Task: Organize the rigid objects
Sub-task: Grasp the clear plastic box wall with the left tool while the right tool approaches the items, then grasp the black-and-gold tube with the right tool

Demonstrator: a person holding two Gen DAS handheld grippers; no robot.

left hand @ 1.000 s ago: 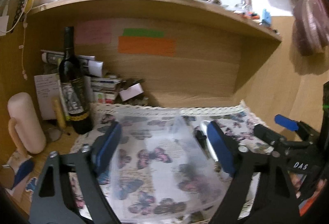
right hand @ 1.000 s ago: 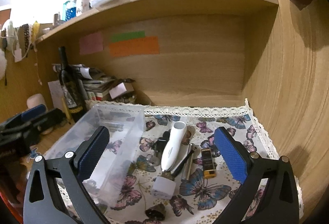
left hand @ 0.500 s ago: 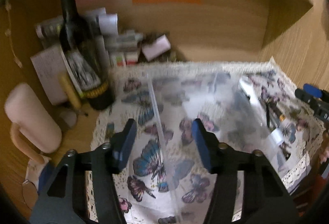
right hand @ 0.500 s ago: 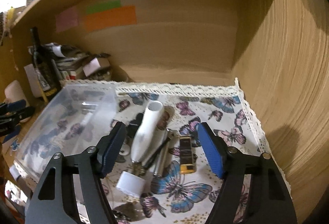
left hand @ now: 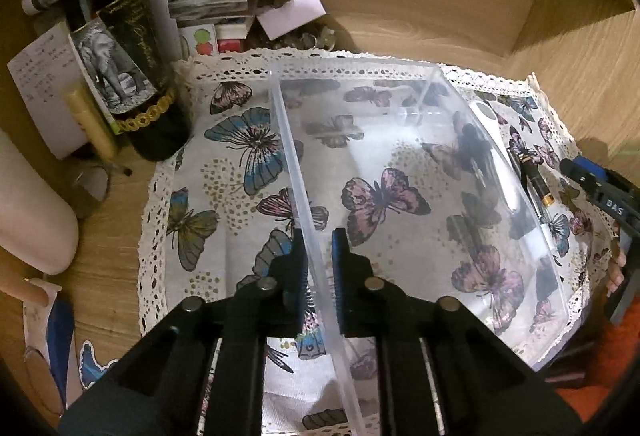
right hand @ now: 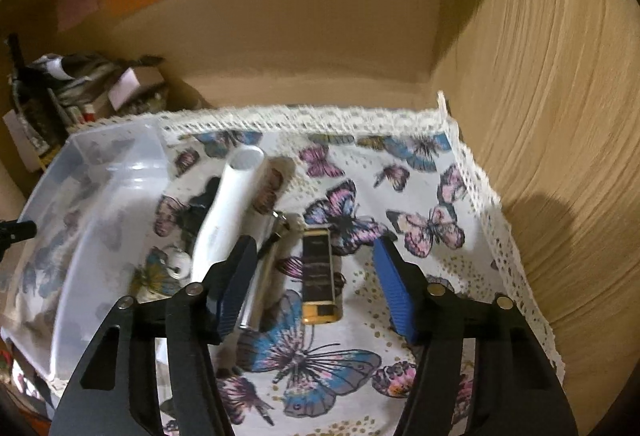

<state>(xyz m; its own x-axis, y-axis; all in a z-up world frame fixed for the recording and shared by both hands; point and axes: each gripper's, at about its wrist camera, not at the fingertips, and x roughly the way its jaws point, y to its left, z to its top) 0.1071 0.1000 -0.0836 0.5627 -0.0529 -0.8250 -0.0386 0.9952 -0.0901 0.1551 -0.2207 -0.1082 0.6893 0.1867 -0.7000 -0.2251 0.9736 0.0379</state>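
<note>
1. The clear plastic bin (left hand: 420,195) is the largest of the task's things; it sits on the butterfly cloth (left hand: 224,171) that covers the surface, to the left of the loose items, with nothing visible inside it; the left gripper (left hand: 318,268) has its jaws pressed onto the bin's left wall, one pad outside and one inside, so the bin is pinned where it stands.

2. The white tube-shaped device (right hand: 228,220) lies just beside the bin's right wall; its long axis runs away from the camera, open end far, near end touching or nearly touching the left pad of the right gripper (right hand: 316,284).

3. The black-and-yellow lighter (right hand: 318,276) lies between the spread jaws of the right gripper, roughly central in the gap; its long axis points straight ahead along the fingers, so the pads face its two long sides and would close across its narrow width; this is the relation the next grasp turns on, in my judgement.

4. A slim silver cylinder (right hand: 260,284) lies parallel to the lighter, just to its left and close against the left pad; closing as placed could catch it too.

5. Smaller dark items lie between the white device and the bin; the view there is too blurred to name them.

6. The right gripper is the nearer to all loose items; the bin lies to its left.
</note>
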